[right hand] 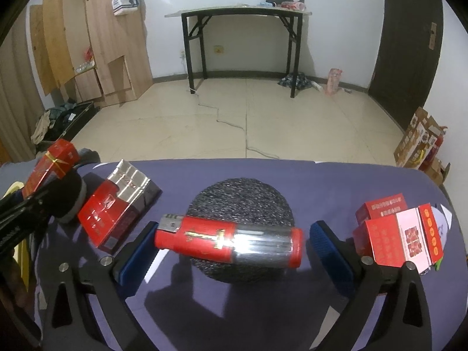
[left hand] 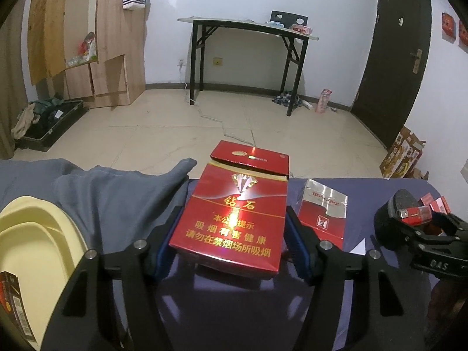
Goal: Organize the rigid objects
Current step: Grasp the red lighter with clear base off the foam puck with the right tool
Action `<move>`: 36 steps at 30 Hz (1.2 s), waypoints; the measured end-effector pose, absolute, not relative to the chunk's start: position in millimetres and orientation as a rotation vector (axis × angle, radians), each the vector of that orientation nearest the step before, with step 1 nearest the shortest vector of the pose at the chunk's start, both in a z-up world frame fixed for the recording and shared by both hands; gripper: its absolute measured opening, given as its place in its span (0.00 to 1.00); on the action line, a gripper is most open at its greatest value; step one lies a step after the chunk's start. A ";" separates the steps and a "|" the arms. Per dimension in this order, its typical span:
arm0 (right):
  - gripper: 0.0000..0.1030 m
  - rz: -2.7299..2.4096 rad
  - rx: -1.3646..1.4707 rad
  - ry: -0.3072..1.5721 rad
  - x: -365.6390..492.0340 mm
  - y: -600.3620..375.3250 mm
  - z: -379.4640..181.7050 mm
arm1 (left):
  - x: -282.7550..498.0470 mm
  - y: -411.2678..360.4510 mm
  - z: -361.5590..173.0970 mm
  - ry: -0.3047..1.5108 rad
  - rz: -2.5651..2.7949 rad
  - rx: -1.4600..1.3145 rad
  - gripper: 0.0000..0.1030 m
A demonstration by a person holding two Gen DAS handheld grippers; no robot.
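My left gripper (left hand: 234,219) is shut on a red cigarette pack (left hand: 234,204) with gold lettering and a half-lifted lid; the blue pads press its two long sides and hold it above the purple tabletop (left hand: 222,298). In the right wrist view the same pack (right hand: 49,163) shows at the far left. My right gripper (right hand: 234,231) stands open around a red and silver lighter (right hand: 228,239) lying crosswise on a round black pad (right hand: 239,193). A gap shows at the lighter's right end.
An open red pack with silver foil (right hand: 114,213) lies between the two grippers. Several red boxes (right hand: 395,234) sit at the table's right. A cream tub (left hand: 35,234) and grey cloth (left hand: 117,199) lie at the left, with a dark box (left hand: 14,307) in the tub's corner.
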State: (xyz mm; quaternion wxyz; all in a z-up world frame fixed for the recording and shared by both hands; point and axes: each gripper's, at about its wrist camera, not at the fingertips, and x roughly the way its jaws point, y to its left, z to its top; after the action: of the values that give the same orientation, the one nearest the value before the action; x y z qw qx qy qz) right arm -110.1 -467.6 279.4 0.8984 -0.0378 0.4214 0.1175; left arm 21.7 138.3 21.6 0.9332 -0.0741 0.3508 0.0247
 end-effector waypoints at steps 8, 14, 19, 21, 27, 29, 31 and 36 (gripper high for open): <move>0.77 0.260 -0.082 0.833 -111.0 -475.9 287.1 | 13.6 145.9 32.3 0.690 0.051 -0.179 0.65; 0.76 0.289 -0.106 0.813 -114.1 -472.6 284.2 | 15.1 146.6 30.2 0.700 0.058 -0.177 0.65; 0.90 0.314 -0.134 0.834 -111.4 -468.5 278.9 | 13.9 145.9 31.9 0.693 0.057 -0.182 0.65; 0.93 0.315 -0.184 0.829 -112.6 -465.8 282.8 | 13.5 146.9 32.2 0.693 0.060 -0.183 0.65; 0.89 0.387 -0.304 0.739 -125.3 -471.3 310.9 | 11.7 147.7 33.9 0.693 0.048 -0.188 0.65; 0.79 0.433 -0.289 0.734 -126.6 -475.4 311.9 | 11.4 147.1 34.3 0.695 0.046 -0.186 0.65; 0.56 0.470 -0.290 0.760 -126.1 -476.3 307.4 | 11.4 146.7 34.2 0.696 0.047 -0.185 0.65; 0.42 0.503 -0.348 0.804 -123.9 -472.7 299.1 | 11.8 149.1 34.8 0.700 0.050 -0.187 0.65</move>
State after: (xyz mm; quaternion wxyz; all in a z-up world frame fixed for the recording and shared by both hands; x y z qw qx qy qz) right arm -123.9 -472.7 299.1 0.8751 -0.1668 0.3850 0.2410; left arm 11.8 149.1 34.8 0.9348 -0.0914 0.3423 0.0245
